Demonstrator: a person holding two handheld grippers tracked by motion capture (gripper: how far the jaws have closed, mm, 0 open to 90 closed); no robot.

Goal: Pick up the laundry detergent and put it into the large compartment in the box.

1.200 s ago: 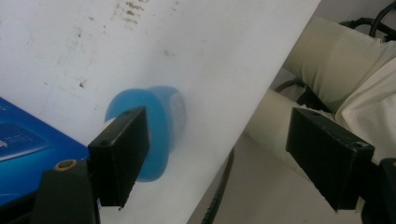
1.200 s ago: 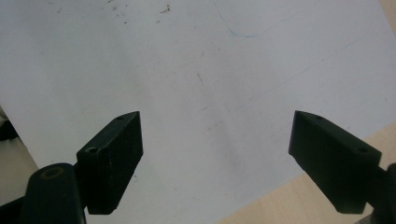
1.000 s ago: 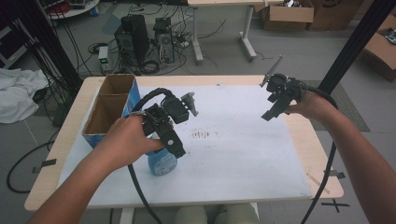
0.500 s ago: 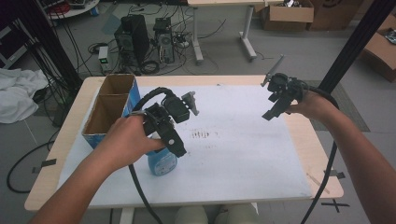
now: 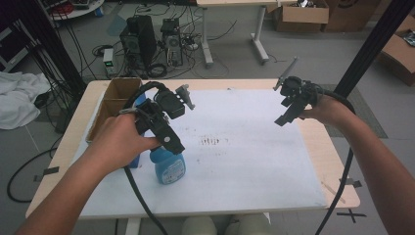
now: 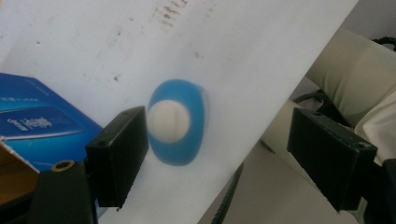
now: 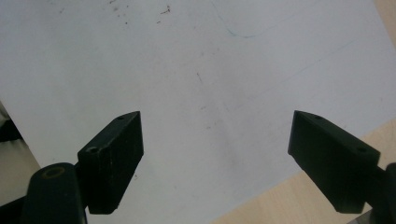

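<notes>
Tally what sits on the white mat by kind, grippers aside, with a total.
Blue bottle: 1
Blue and brown cardboard box: 1; whether it is a single box with two compartments or two boxes I cannot tell.
Total: 2
</notes>
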